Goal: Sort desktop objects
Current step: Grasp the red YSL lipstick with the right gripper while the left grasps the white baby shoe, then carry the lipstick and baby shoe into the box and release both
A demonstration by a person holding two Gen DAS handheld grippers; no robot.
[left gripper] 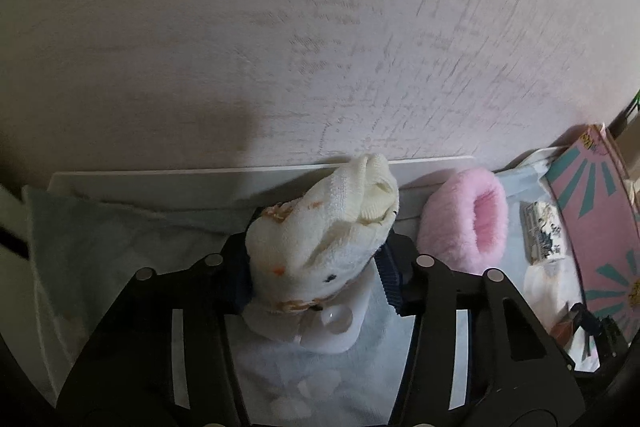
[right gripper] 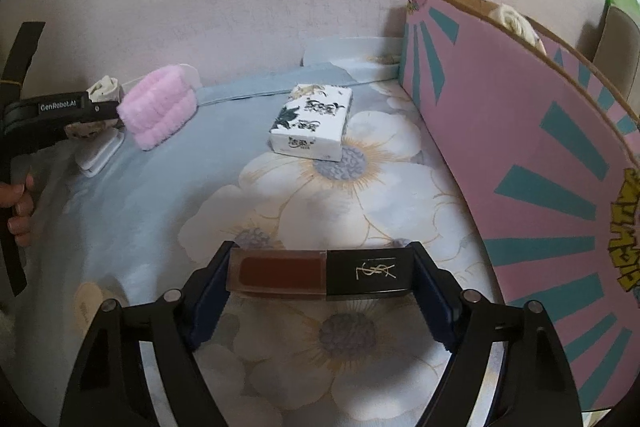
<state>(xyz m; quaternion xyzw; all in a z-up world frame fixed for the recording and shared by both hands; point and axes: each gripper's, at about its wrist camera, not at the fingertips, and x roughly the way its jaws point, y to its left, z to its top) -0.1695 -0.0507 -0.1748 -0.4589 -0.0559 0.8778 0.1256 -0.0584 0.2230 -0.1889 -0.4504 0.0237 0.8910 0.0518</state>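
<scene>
left gripper (left gripper: 320,267): 1, fingers clamped on 1 white plush toy (left gripper: 320,239); toy pokes up between the pads, cream knit cap end pointing at the wall.
right gripper (right gripper: 320,275): 1, fingers closed on 1 lip gloss tube (right gripper: 320,273), held crosswise, brown body to the left, black cap with gold logo to the right.
pink fluffy item (left gripper: 466,223): 1, lying on the cloth just right of the toy, near the wall.
tissue pack (right gripper: 312,123): 1, white with dark print, flat on the cloth, between the pink fluffy item and the box.
pink box (right gripper: 520,155): 1, cardboard, teal rays on its side, standing at the right edge; 1 cream item (right gripper: 516,19) shows above its rim.
small white flat item (right gripper: 100,151): 1, on the cloth under the left gripper; can't tell what it is.
floral cloth (right gripper: 168,195): 1, pale blue with big white flowers, under everything.
wall (left gripper: 320,27): pale, textured, directly behind.
</scene>
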